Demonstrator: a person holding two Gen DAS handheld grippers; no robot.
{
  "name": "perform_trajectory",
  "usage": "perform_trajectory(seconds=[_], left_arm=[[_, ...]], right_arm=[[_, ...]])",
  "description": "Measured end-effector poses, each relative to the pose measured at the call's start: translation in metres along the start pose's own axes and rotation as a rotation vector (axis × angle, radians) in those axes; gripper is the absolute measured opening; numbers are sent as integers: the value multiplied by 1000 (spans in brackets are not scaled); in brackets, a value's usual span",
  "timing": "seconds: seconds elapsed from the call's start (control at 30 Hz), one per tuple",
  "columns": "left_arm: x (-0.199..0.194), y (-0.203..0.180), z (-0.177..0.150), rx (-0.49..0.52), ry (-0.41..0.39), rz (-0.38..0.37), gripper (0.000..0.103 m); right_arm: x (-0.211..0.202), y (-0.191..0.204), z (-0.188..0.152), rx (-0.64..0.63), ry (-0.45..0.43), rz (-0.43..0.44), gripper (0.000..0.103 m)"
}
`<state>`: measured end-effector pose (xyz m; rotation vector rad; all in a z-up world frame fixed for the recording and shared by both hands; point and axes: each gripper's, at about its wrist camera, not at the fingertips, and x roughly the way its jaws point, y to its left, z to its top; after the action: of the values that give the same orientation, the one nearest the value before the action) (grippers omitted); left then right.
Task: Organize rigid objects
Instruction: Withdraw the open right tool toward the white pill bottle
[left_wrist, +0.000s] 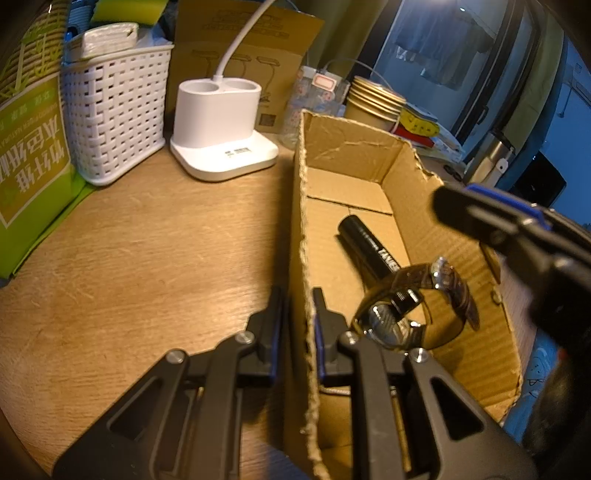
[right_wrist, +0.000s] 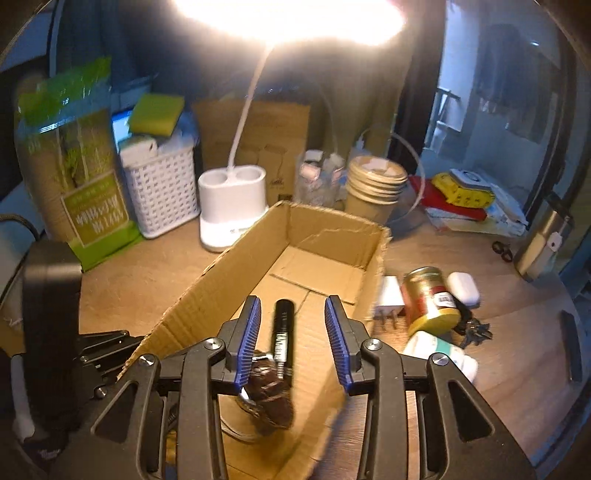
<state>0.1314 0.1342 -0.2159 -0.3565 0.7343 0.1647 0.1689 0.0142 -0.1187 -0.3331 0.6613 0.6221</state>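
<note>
Seemingly steady in the left wrist view, the left hand-held gripper (left_wrist: 298, 325) is clenched on the torn near wall of the cardboard box (left_wrist: 301, 206), one finger outside, one inside. Within the box lie a black marker (left_wrist: 369, 247) and a wristwatch (left_wrist: 417, 306), the watch nearest the clamped wall. To the left the desk (left_wrist: 147, 258) is bare up to a white lamp base (left_wrist: 221, 136) and a white basket (left_wrist: 114, 114). The right hand-held gripper (left_wrist: 517, 236) hangs over the box's far wall.

From the right wrist view, the right hand-held gripper (right_wrist: 293, 332) stands released above the box, grasping nothing; marker (right_wrist: 282, 332) and watch (right_wrist: 266, 391) lie below it. Right of the box crowd a white plug (right_wrist: 389, 299), a jar (right_wrist: 430, 299), a white case (right_wrist: 463, 288), keys (right_wrist: 476, 328) and a white bottle (right_wrist: 443, 354), narrowing that side.
</note>
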Motion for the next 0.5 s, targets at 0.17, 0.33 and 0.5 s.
perform_trajectory(seconds=[0.17, 0.33, 0.5], left_arm=[[1, 0, 0, 0, 0, -1, 15], [1, -1, 0, 0, 0, -1, 15], [0, -1, 0, 0, 1, -1, 15]], right_arm=[[-19, -24, -2, 54, -48, -28, 48], [-33, -49, -9, 117, -82, -59, 48], [-42, -75, -19, 166, -96, -95, 49]])
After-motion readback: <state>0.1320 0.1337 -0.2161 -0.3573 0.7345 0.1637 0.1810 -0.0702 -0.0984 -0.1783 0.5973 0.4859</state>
